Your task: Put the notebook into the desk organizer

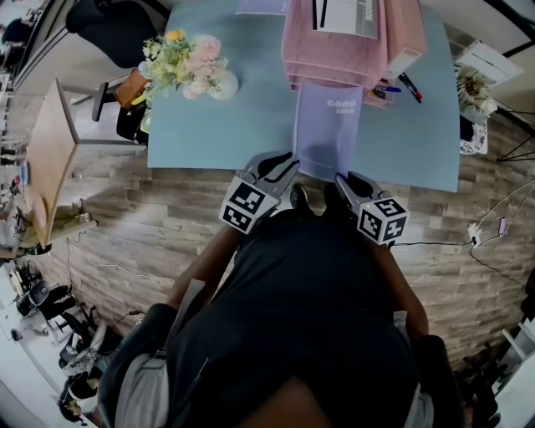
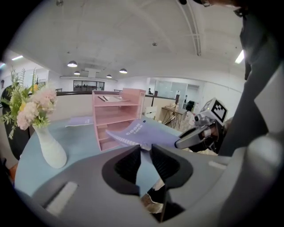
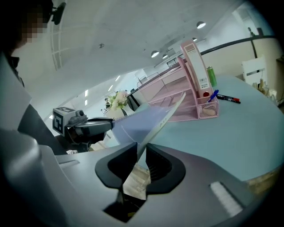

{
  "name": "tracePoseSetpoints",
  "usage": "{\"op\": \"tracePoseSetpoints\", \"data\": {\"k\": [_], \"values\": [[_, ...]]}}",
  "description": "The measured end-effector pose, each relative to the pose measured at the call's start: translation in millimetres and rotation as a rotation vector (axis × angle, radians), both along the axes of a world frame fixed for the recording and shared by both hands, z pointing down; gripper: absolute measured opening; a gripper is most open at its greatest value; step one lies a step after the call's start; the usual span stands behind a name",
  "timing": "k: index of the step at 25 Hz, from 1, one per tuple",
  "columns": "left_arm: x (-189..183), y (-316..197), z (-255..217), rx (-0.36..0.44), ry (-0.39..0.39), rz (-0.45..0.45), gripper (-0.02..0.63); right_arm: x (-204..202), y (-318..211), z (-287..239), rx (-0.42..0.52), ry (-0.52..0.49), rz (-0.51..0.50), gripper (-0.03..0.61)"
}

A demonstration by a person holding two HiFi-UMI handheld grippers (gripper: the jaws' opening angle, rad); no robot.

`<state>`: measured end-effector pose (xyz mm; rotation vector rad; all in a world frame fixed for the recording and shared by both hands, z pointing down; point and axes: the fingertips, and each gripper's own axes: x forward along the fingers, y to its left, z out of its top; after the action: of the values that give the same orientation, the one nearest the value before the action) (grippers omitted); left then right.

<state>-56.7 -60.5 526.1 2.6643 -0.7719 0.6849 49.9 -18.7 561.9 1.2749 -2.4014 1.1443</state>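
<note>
A lavender notebook hangs over the near edge of the blue table, its far end pointing at the pink desk organizer. My left gripper is shut on the notebook's near left corner, and my right gripper is shut on its near right corner. In the left gripper view the notebook rises from my jaws toward the organizer, tilted. In the right gripper view its edge runs from my jaws toward the organizer.
A white vase of flowers stands at the table's left. Pens lie beside the organizer's right end. A second lavender booklet lies at the far edge. A chair and a wooden desk stand to the left.
</note>
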Motion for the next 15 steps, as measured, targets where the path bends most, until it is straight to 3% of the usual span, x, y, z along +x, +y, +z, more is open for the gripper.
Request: {"op": "tracePoseSetpoints", "data": {"k": [6,15], "values": [[7,-1,0,0.036,-0.062,0.029,0.14,-1,1,10,0.018,-0.074,0.021,0.063],[13,-11,7,0.071,-0.123,0.032,0.141,1,-13,25,0.058,-0.1,0.017,0.064]]}}
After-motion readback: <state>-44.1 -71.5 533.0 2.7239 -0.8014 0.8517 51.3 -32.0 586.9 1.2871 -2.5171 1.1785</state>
